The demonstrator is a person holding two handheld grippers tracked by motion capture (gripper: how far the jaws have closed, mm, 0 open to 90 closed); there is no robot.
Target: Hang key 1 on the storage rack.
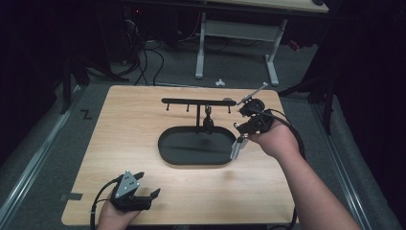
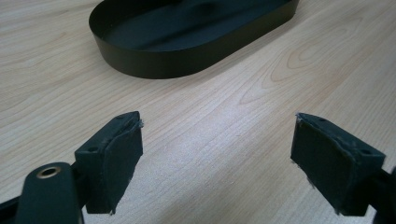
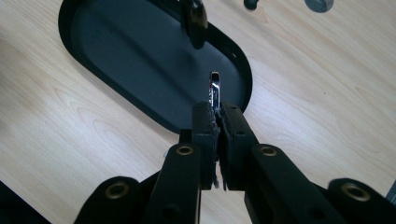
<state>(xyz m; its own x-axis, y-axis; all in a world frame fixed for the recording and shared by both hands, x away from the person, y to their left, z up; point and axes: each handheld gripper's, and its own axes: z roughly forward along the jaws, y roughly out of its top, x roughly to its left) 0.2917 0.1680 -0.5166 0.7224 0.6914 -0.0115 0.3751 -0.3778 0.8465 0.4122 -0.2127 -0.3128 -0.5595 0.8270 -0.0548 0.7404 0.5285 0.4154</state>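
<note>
- Right gripper (image 1: 238,143): in my right hand at centre right of the high view, over the right end of the black oval tray (image 1: 165,152); its jaws are clamped on a thin shiny metal piece (image 3: 214,90) that pokes out past the pads, in the middle of the right gripper view, above the tray's rim.
- Left gripper (image 1: 147,186): in my left hand at the lower left of the high view, low over the wooden table (image 1: 129,124); jaws spread wide apart with bare wood between them.
- Tray: centre of the table; upper part of the left gripper view.
- Black stand (image 1: 198,102): a post rising at the tray's far edge, carrying a crossbar with small hooks; a dark item (image 1: 208,120) hangs beside the post.
</note>
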